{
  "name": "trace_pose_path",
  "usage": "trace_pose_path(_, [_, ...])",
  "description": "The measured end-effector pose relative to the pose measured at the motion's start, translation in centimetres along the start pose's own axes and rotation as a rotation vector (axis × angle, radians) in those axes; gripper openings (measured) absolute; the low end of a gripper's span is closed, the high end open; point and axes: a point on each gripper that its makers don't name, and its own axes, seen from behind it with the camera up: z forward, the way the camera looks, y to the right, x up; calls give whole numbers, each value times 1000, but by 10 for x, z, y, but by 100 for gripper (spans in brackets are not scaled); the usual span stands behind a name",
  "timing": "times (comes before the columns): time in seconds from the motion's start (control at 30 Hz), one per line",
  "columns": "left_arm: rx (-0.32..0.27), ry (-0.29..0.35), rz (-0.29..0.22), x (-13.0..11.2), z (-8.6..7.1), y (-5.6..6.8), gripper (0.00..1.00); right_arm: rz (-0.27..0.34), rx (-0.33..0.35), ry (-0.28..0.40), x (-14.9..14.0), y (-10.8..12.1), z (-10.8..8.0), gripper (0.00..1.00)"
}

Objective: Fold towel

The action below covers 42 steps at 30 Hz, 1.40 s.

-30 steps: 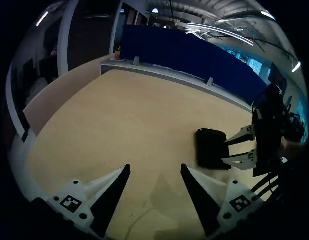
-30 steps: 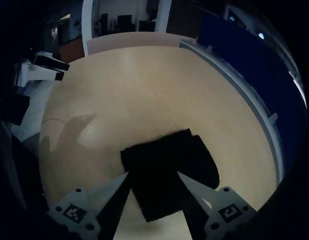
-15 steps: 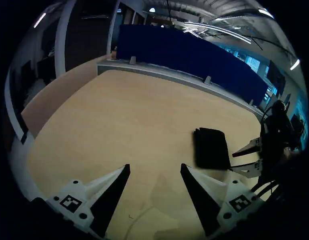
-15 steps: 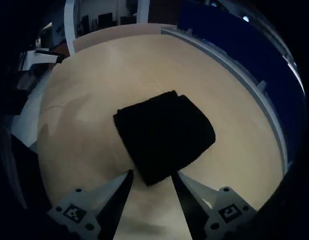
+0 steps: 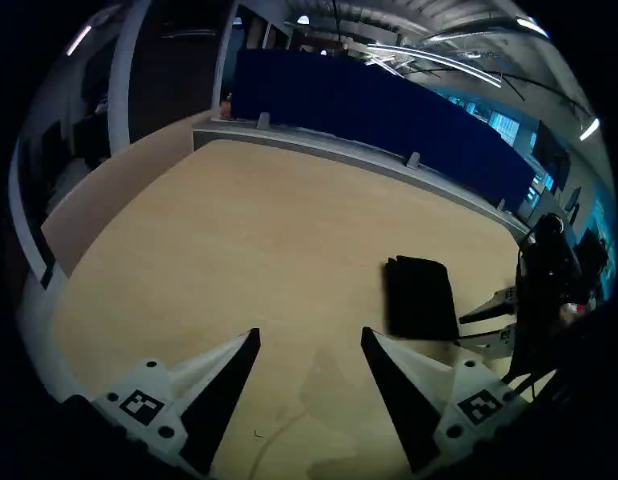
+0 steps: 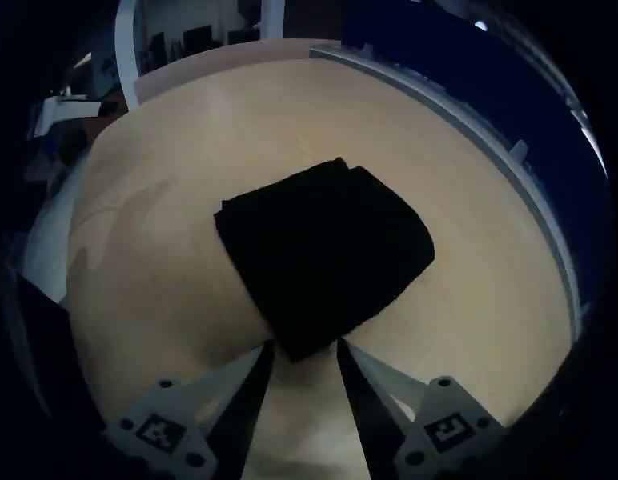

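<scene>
Right, starting with the left gripper view: my left hand-held gripper (image 5: 310,332) sits at the bottom of the frame with its two fingers well apart and nothing between them, over bare light wood surface (image 5: 253,232). The towel (image 5: 421,298) lies right of centre, a black, flat, neatly folded rectangle with layered edges showing along its left side. At the far right, the right hand-held gripper (image 5: 463,331) points at the towel's near edge. A blue partition (image 5: 373,104) runs across the upper frame.

Now the right gripper view: the towel fills the middle, a thick dark bundle with a rounded fold at the right and a corner pointing down. That corner sits just at the tips of the fingers (image 6: 243,384), which stand slightly apart and are not clamped on it.
</scene>
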Motion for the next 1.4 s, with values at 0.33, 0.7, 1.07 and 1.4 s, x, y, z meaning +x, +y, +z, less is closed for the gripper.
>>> trace_pose_path(0.33, [6,-1,0,-1,-2,-3,93,23,9,-12,-7,-3,2,44])
trace_pose_path(0.7, [1,0,7,0,-1,0,93,43,43,-7,-9,-12,4,17])
trace_pose_path(1.07, [-2,-1,16,1,-1,0,93,55,-7,19,-1,4,-3,6])
trace_pose_path(1.4, [-21,19,23,12,1,8,94,46,-72,128,56,28,-46,5])
